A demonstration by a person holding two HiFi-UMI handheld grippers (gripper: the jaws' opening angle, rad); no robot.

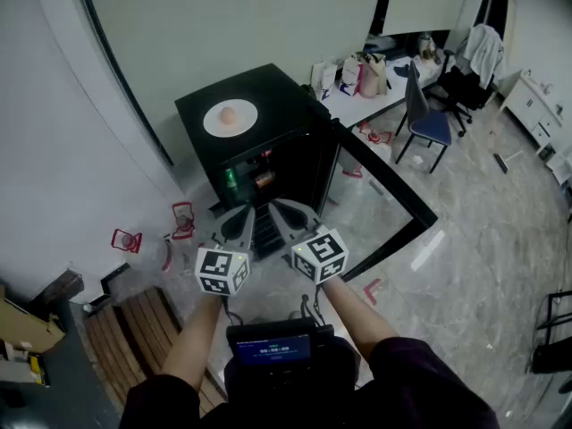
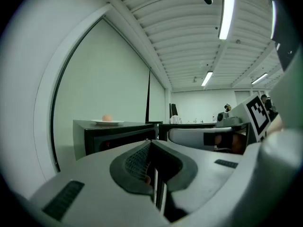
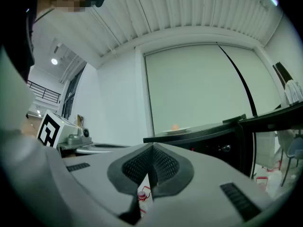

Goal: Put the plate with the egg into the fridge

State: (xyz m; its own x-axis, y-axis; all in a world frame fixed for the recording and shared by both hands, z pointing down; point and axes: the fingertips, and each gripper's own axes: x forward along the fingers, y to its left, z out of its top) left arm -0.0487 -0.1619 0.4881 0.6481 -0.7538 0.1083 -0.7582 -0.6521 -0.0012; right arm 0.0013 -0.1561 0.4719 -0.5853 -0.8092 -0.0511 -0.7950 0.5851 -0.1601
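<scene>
Step in hand: approach. Nothing is picked up yet.

- Left tongs: closed, empty.
- Right tongs: closed, empty.
- Both are held about level, side by side, pointing at the fridge and well short of it.

The plate sits on top of the fridge with the egg at its middle. The fridge door already stands open to the right.

Next move, as I judge it: bring one pair of tongs up to the plate, open it, and grip the rim. I must keep the plate flat, because the egg lies loose and could roll.

Surroundings:

- A green can stands inside the fridge, so I need a free shelf.
- Small red things lie on the floor to the left.
- A chair and a cluttered desk stand beyond the fridge, out of the way.
</scene>
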